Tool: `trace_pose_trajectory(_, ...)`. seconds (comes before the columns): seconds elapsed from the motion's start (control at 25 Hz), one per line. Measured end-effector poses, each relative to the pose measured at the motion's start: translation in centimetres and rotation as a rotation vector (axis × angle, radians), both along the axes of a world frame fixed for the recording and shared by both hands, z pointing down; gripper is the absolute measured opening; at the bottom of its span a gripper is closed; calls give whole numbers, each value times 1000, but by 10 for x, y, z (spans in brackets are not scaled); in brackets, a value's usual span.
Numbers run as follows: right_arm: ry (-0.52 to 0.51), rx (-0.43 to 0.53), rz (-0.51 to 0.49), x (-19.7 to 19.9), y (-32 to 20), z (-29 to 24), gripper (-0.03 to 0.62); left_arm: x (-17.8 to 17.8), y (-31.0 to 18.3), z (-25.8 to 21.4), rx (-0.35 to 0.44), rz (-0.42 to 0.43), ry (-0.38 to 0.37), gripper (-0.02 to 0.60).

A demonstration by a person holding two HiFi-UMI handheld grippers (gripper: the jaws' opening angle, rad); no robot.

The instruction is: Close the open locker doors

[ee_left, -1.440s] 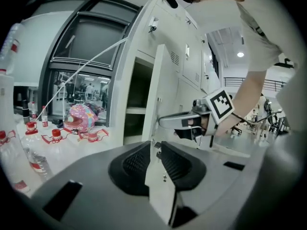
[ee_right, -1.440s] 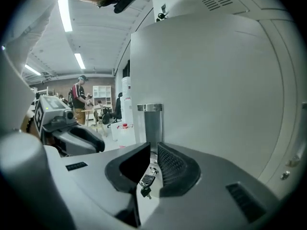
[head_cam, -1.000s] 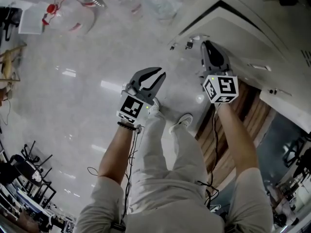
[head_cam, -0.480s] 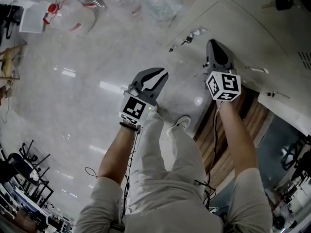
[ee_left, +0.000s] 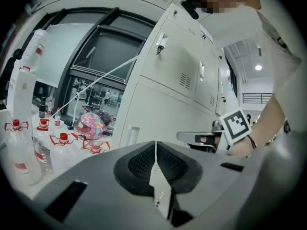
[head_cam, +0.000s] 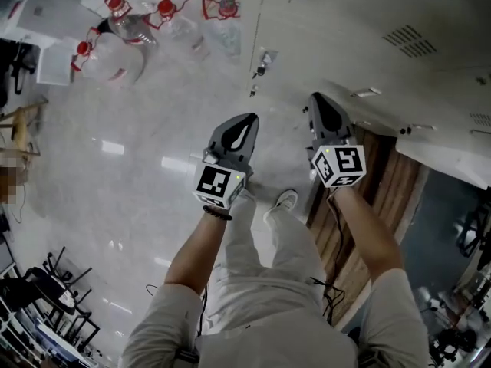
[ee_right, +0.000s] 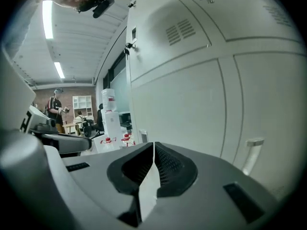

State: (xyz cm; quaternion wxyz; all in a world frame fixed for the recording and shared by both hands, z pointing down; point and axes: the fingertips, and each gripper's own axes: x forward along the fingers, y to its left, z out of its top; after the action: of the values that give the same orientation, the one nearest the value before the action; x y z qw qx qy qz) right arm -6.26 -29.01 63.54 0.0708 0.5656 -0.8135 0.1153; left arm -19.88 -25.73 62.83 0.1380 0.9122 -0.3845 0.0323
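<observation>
In front of the bank of white lockers (head_cam: 345, 29), the person is standing on the glossy floor (head_cam: 138, 152) and holding both grippers out ahead. The left gripper (head_cam: 250, 118) is hovering over the floor, clear of the lockers. Its tongs are closing, the tips meeting in the left gripper view with nothing between them. The right gripper (head_cam: 316, 98) is pointing at a shut locker door (ee_right: 192, 109), near the door's handle (head_cam: 367, 93). Its tongs are closing too, tips together and empty; whether they are touching the door is unclear. Further right, one white open door (head_cam: 453, 156) with a key in its lock is standing out from the bank, above a brown wood-grained panel (head_cam: 380, 198). A bunch of keys (head_cam: 261, 61) is hanging from a lock at the bank's left end. Toward the floor's far left corner, large water bottles (head_cam: 115, 44) with red handles are sitting together, with a pink helmet (ee_left: 91, 124) among them.
</observation>
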Motion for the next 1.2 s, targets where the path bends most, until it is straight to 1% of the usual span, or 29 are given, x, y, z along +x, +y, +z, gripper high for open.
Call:
trace_pose_trajectory(0.16, -50, -19, 26, 24, 61, -50, 14, 31, 26, -55, 23, 2, 7, 6)
trace_pose_trajectory(0.24, -62, -26, 38, 38, 90, -77, 11, 46, 43, -85, 33, 4, -2, 6)
trace_pose_trajectory(0.44, -67, -9, 60, 74, 159, -147, 11, 77, 96, -153, 46, 48, -38, 5)
trace_pose_trajectory(0.52, -69, 19, 72, 87, 179, -175, 9, 86, 113, -178, 80, 73, -49, 5)
trace_pose_trajectory(0.64, -66, 92, 105, 115, 197, -221, 9, 102, 124, -219, 159, 108, -50, 5)
trace_pose_trajectory(0.72, -69, 141, 127, 134, 212, -253, 9, 110, 136, -245, 193, 114, -52, 5)
trace_pose_trajectory(0.84, -70, 210, 160, 158, 237, -291, 9, 117, 152, -279, 263, 107, -87, 5)
trace_pose_trajectory(0.88, -62, 227, 168, 166, 246, -300, 9, 119, 158, -291, 285, 101, -85, 5)
trace_pose_trajectory(1.04, -64, 272, 209, 198, 278, -331, 9, 135, 178, -330, 332, 115, -36, 5)
trace_pose_trajectory(1.2, -117, 313, 258, 224, 295, -352, 9, 150, 180, -354, 362, 115, 11, 5)
